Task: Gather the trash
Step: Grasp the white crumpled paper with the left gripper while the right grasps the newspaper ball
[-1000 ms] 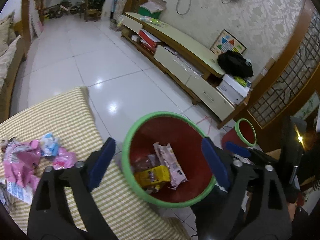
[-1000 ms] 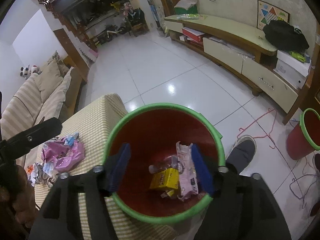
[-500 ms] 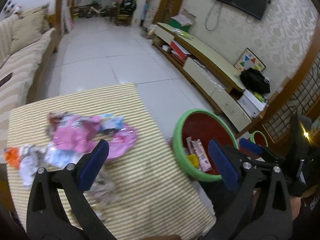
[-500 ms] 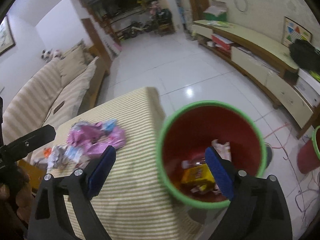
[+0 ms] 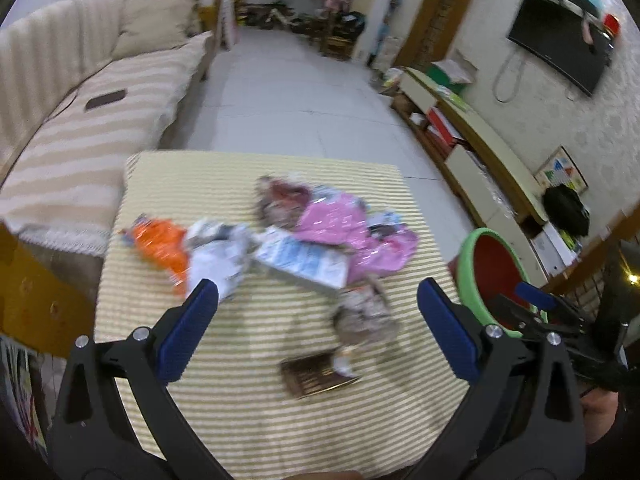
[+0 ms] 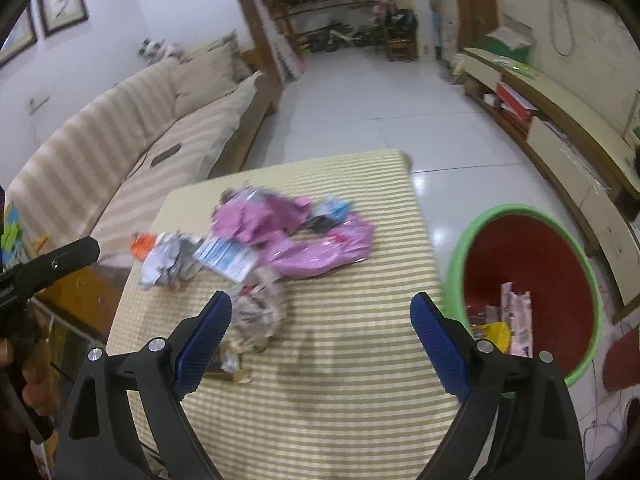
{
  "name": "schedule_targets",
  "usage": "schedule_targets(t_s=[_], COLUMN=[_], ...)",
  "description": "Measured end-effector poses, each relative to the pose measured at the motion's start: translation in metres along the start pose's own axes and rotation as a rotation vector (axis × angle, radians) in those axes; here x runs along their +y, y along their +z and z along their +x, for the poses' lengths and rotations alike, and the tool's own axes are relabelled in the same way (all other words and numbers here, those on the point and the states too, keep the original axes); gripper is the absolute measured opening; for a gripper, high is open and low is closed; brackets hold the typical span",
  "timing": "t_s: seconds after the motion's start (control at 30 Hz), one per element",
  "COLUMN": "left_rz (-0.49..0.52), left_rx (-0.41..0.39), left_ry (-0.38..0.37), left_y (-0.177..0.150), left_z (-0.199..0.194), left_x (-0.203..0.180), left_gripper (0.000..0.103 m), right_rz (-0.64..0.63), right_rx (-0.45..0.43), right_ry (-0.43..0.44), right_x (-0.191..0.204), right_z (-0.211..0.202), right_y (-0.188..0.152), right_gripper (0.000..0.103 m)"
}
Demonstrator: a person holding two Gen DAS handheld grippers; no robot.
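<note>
A heap of trash lies on the yellow striped table point(image 5: 248, 412): a pink wrapper point(image 5: 340, 232), an orange wrapper point(image 5: 160, 244), crumpled white paper point(image 5: 216, 256), a blue-white packet point(image 5: 300, 260), a crumpled grey wrapper point(image 5: 364, 312) and a brown packet point(image 5: 316, 376). My left gripper point(image 5: 316, 292) hangs open above the near side of the heap, holding nothing. My right gripper point(image 6: 320, 304) is also open and empty, with the grey wrapper point(image 6: 260, 312) by its left finger. The red bin with a green rim point(image 6: 456, 256) stands off the table's right edge and holds a yellow packet point(image 6: 490, 334) and a pink wrapper point(image 6: 518, 320).
A striped sofa point(image 5: 80, 128) runs along the left behind the table. A long low TV cabinet point(image 5: 472, 152) lines the right wall. White tiled floor point(image 6: 360, 112) opens beyond the table's far edge. A wooden cabinet point(image 5: 36, 296) stands at the table's left side.
Both grippers have swung left from above the bin to above the table, so the trash heap now lies ahead of them. The bin has slid to the right of both views. The right jaws have widened.
</note>
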State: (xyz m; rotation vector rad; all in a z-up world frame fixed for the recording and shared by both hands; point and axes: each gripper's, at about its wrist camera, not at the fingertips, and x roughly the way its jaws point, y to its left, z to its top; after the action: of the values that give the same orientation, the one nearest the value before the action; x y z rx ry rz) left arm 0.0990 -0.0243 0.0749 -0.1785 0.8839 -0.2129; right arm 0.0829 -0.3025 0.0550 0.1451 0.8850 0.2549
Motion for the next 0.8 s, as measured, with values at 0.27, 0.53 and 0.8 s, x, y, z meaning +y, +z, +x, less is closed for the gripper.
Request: schedule_targets(t_s=[0.27,0.53,0.8], left_rz=[-0.061,-0.035,0.127], left_rx=[0.023,0.059,0.104], left_ry=[0.048,0.073,0.2], left_y=[-0.013,-0.004,0.001], left_z=[0.003,0.03,0.07], left_x=[0.051,0.06,0.045], left_gripper=[0.098,0.097,0.093], right_rz=[-0.042,-0.034,-0.016], right_rx=[0.069,0.103,0.148], right_ry=[0.028,0.038,0.058], right_x=[0.032,0.041,0.042], right_z=[0.032,0.065,0.097], right_y=[-0.012,-0.009,-0.01], right_gripper=[0.088,0.088,0.088])
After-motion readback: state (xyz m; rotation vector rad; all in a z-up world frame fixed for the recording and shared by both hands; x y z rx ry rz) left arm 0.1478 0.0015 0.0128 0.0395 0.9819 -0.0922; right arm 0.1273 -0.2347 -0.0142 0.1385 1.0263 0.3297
